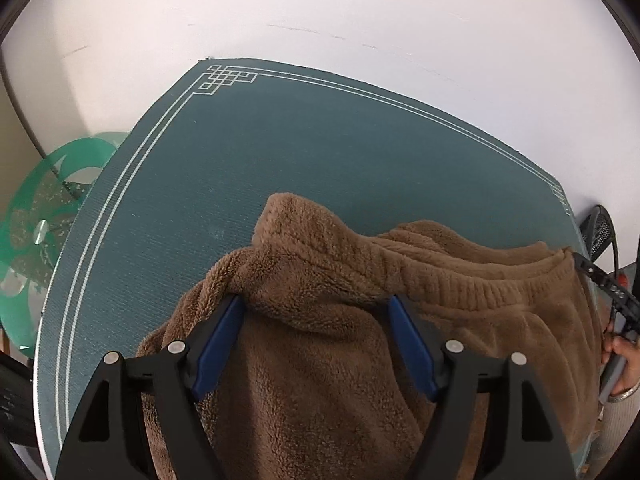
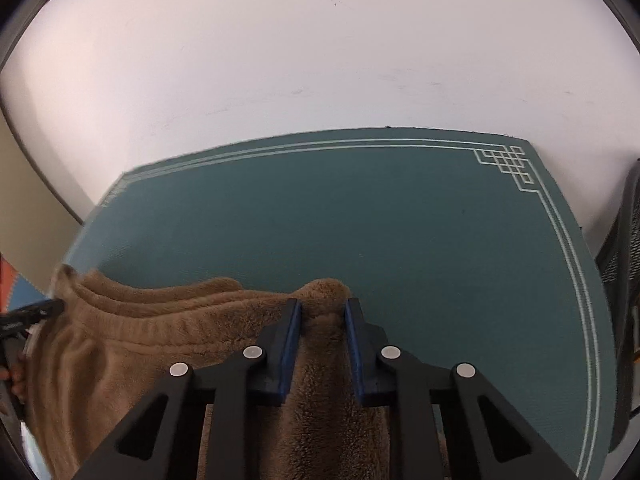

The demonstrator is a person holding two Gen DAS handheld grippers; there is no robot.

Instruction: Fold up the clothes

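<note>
Brown fleece fills the lower half of the left wrist view: a fuzzy garment with a ribbed waistband lies bunched on the teal mat, which has white border lines and a knot pattern in its corner. The left gripper has its blue-padded jaws spread wide, a thick fold of the fleece bulging up between them; the pads sit against the pile at either side but do not pinch it tight, so it reads as released rather than gripping. At the right edge a hand holds the other gripper's handle by the far end of the waistband. A green glass table shows beyond the mat's left side.

From the right wrist view, the same garment lies along the near edge of the mat, its waistband running off to the left. The right gripper is clenched on a raised ridge of fleece at the garment's right end, its blue pads pressing the fabric from both sides.
</note>
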